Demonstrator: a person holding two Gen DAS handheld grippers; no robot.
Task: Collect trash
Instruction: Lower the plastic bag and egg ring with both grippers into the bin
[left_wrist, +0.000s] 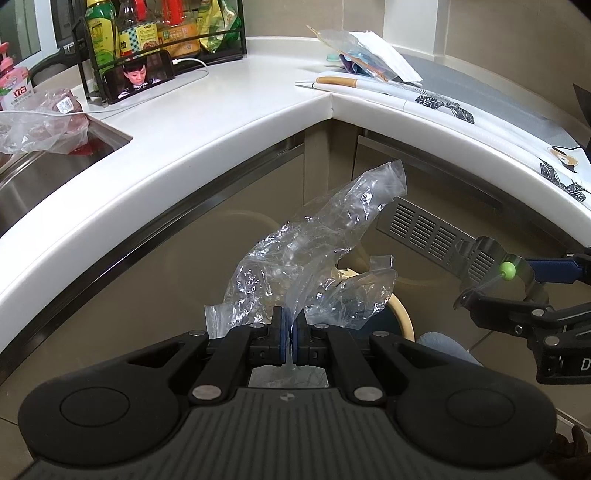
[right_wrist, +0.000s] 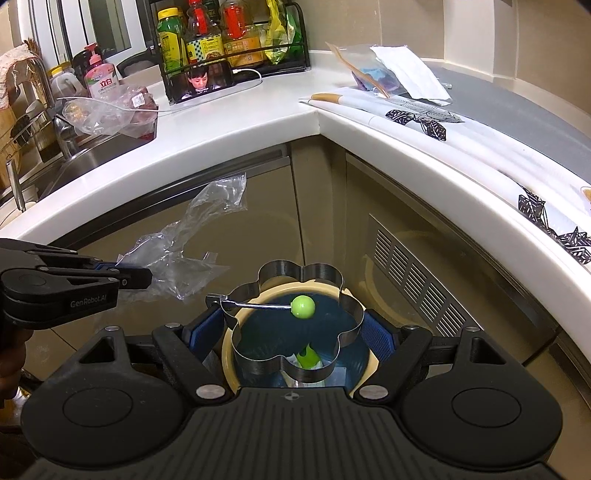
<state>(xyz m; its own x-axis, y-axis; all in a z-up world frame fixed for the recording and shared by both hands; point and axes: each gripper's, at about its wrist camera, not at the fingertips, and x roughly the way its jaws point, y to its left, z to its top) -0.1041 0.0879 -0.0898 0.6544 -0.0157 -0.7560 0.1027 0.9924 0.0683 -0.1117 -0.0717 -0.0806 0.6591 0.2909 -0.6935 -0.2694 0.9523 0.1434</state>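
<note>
My left gripper (left_wrist: 293, 325) is shut on a crumpled clear plastic bag (left_wrist: 314, 251), which stands up from its pads in front of the cabinet doors. The right wrist view shows the same left gripper (right_wrist: 144, 277) and bag (right_wrist: 192, 229) at the left. My right gripper (right_wrist: 291, 332) is shut on a flower-shaped metal ring (right_wrist: 280, 267) with a green knob (right_wrist: 303, 306) on a wire handle. The ring hangs over a round trash bin (right_wrist: 229, 363) with a cream rim and a blue liner. Some trash lies inside the bin. In the left wrist view the ring (left_wrist: 484, 251) is at the right edge.
A white L-shaped counter (right_wrist: 258, 122) curves round above the bin. On it are a phone (right_wrist: 203, 83), a rack of bottles (right_wrist: 229, 40), a bag of meat (right_wrist: 122, 110) by the sink (left_wrist: 44, 173), and papers and packets (right_wrist: 399, 77). A vent grille (right_wrist: 417, 273) sits on the right cabinet.
</note>
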